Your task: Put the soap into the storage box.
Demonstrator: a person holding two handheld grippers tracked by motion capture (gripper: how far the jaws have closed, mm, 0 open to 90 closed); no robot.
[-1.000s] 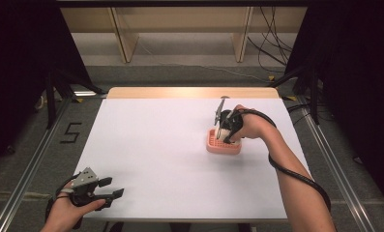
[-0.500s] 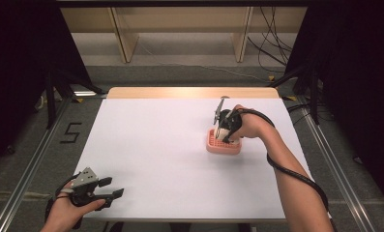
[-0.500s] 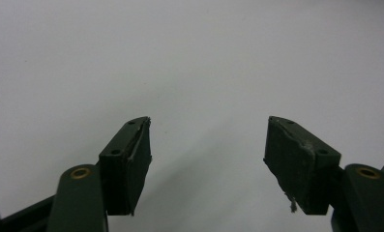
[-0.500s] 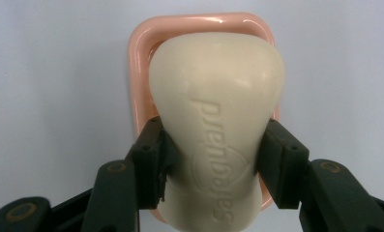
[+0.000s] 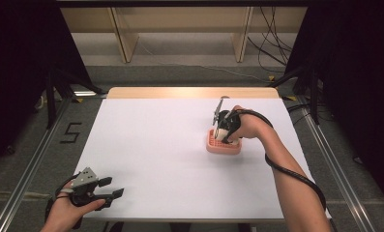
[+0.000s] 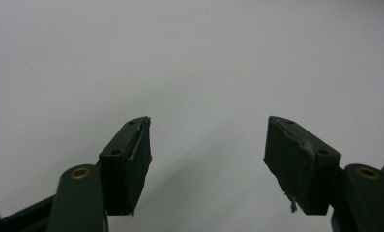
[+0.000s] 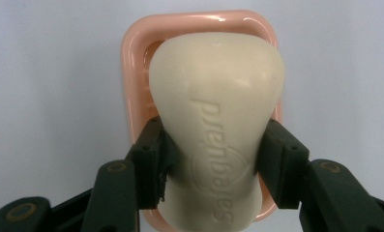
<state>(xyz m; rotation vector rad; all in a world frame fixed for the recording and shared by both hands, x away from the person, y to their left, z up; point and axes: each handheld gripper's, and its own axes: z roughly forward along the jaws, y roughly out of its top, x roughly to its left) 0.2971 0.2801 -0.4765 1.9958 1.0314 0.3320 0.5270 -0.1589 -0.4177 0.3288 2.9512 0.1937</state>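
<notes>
Right tongs [image 7: 210,159] point down, wrist bent over, clamped on cream waisted soap bar [image 7: 216,96] above pink plastic soap dish [image 7: 131,72] on white tabletop [image 5: 155,145]. Left tongs [image 6: 206,159] apart, held low at near left corner.

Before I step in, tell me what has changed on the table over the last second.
Nothing visibly changed. The right gripper stays shut on the soap bar over the pink soap dish, and the left gripper stays open at the table's near left corner.
</notes>
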